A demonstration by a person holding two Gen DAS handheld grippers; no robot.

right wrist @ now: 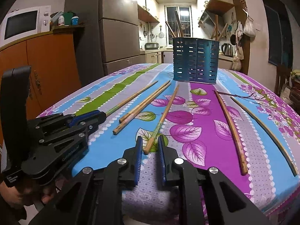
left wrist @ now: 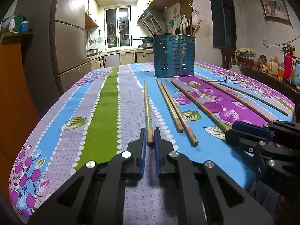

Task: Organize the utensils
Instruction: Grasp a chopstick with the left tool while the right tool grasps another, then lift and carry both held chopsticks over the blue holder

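Several wooden chopsticks lie on the flowered tablecloth in front of a blue slotted utensil holder, which also shows in the right wrist view. My left gripper is at the near end of the leftmost chopstick, its fingers closely either side of it; the gripper also shows in the right wrist view. My right gripper is open around the near end of another chopstick; the gripper also shows in the left wrist view.
A pair of chopsticks lies between the two grippers. Two more chopsticks lie to the right. The holder has several utensils standing in it. Cabinets and a fridge stand beyond the table's far edge.
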